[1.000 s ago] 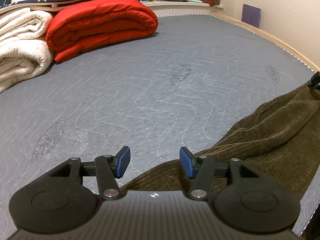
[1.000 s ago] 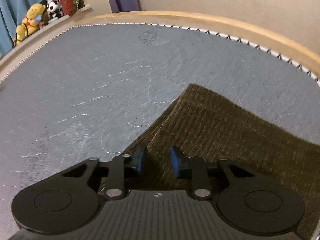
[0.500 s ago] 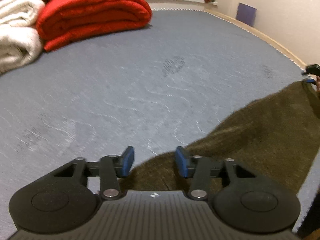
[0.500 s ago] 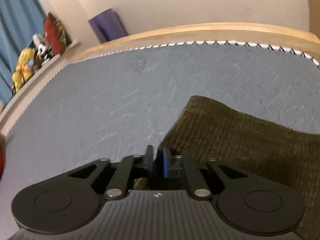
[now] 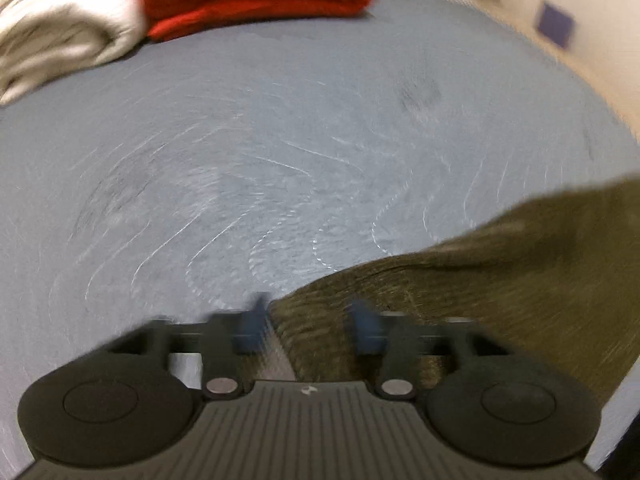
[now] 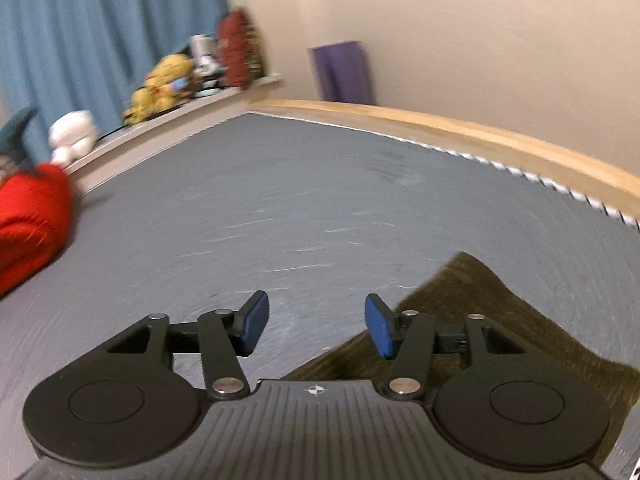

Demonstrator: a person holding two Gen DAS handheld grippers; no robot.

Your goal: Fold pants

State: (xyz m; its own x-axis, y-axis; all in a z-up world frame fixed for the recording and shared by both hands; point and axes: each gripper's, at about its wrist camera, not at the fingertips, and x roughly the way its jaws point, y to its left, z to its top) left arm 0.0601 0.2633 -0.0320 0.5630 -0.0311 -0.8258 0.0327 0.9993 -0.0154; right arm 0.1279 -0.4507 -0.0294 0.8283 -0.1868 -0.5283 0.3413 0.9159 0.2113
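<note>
Fingers on both the left gripper (image 5: 306,326) and the right gripper (image 6: 316,330) are spreading apart, pinching nothing, seemingly letting the brown pants (image 5: 500,280) settle on the grey mattress (image 5: 280,140).

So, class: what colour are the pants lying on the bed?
Dark olive-brown, with a ribbed texture. The pants show sharpest in the right wrist view.

Two matching black handheld grippers with blue pads

The left gripper (image 5: 306,322) and right gripper (image 6: 316,322) each have a ribbed dark grey body bearing a small white round mark, two round black discs at the sides, black linkage arms with silver pivot screws, and blue-faced fingertips (image 6: 378,330).
</note>
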